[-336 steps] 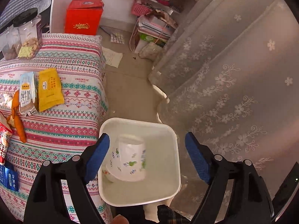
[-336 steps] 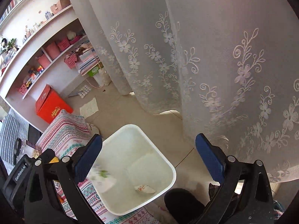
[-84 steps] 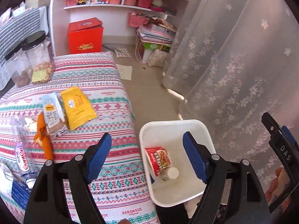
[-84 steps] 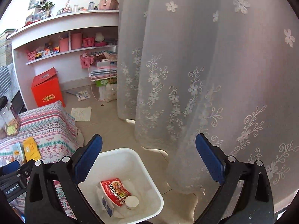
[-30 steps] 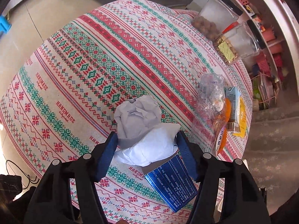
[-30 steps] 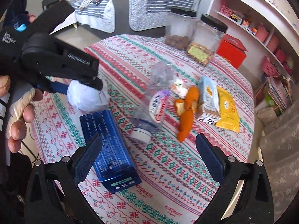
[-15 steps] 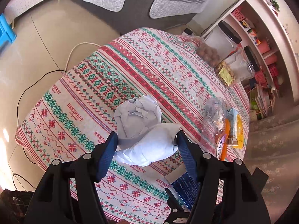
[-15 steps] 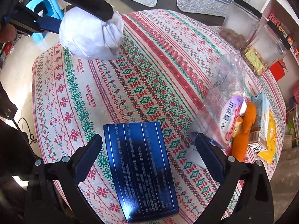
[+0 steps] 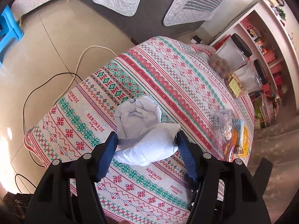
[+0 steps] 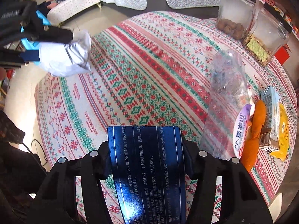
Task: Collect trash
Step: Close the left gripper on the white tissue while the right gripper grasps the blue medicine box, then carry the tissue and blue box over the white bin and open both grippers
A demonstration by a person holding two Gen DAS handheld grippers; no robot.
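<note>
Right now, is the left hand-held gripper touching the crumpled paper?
Touching. The left wrist view shows the left hand-held gripper pressing both sides of the crumpled paper.

A wide bare stretch of patterned cloth (image 10: 142,71) lies open across the table's middle and near edge. Along the far side two lidded jars (image 10: 248,18) stand touching. To the right a crushed clear bottle (image 10: 227,85), an orange peel (image 10: 257,123), a small carton (image 10: 270,112) and a yellow packet (image 10: 283,128) crowd together, blocking that edge. Left of the table, open floor (image 9: 37,56) carries loose cables (image 9: 80,59) and a blue stool (image 9: 8,29).
</note>
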